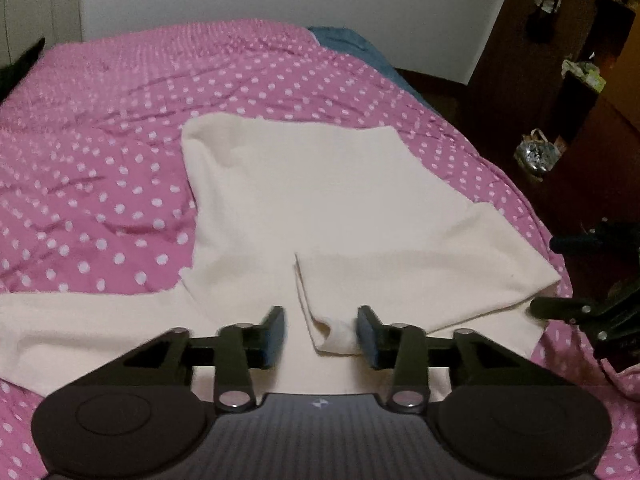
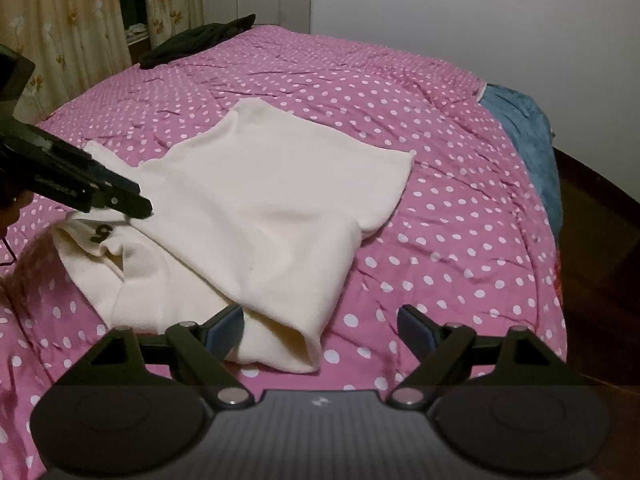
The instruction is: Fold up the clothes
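Left wrist view: your left gripper (image 1: 320,336) hangs just above the cream garment (image 1: 320,192), jaws part-open, with a folded corner of cloth (image 1: 332,338) standing between the pads. The right-hand pad looks to be touching that corner; the other stands clear, so nothing is clamped. From the right wrist view your right gripper (image 2: 320,332) sits wide open at the near edge of the garment, the left pad beside or just over the cloth, the right pad over bare bedspread (image 2: 460,200). It holds nothing.

Position of the work: garment lies on the pink white-dotted bedspread, near the edge closest to you, partly folded, one flap already lying across the body, a sleeve (image 1: 80,320) trailing off to the left.

Step in hand, as I judge it: between folds, regrasping. Next move calls for you to seat each pair of pads squarely on a cloth edge, close fully, then lift both sides together and carry them over evenly. Watch that the left corner does not slip out as you close.

Writing: one dark mark (image 2: 100,234) on the garment near the left gripper tip, reads like a "5" or similar character; can't confirm. A small light emblem (image 2: 320,402) sits on the gripper body, too small to read. Dark clothing (image 2: 200,38) rests at the far corner of the bed, a blue blanket (image 2: 528,136) at the right side.
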### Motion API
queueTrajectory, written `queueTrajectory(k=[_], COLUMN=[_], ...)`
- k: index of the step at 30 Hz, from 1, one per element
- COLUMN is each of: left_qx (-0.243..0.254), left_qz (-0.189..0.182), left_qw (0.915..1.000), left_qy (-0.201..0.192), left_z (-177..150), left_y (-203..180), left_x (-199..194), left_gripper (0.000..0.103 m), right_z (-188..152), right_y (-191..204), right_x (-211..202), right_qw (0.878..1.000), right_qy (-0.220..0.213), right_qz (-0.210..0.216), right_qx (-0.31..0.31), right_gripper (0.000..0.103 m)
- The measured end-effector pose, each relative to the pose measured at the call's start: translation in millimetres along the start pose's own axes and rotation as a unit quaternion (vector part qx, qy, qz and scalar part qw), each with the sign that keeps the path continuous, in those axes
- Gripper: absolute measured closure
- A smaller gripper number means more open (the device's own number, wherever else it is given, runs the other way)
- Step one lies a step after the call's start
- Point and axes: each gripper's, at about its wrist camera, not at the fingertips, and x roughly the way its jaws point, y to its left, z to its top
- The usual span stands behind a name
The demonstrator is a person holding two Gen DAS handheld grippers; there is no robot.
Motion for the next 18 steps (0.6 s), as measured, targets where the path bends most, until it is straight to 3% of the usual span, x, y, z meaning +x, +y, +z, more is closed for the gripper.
queueTrajectory(k=[2,3,5,18], left_qx=[-0.003,-0.005,-0.008,-0.019], left_qz=[-0.006,-0.009,-0.015,-0.009], left_qw=[1.0,0.9999,0.9998,0.9961], left_qy=[-0.002,-0.002,-0.004,-0.085], left_z=[-0.2,-0.2,-0.4,25.7], left_y=[0.7,1.0,1.7,5.7], left_x=[-1.0,-1.5,-2.5,-50.4], left_gripper=[0.084,0.093,0.097,0.099], right_z=[-0.4,-0.6,-0.7,-1.5], right_y=[0.4,0.6,0.8,-1.7], right_x=[0.6,0.9,1.2,1.2], right_qw=[1.0,1.0,1.0,1.0], right_qy=[0.0,0.001,0.001,0.002], right_qz=[0.001,0.001,0.0,-0.025], right_qx=[0.0,0.0,-0.002,-0.002], right_gripper=[0.014,0.014,0.014,0.014])
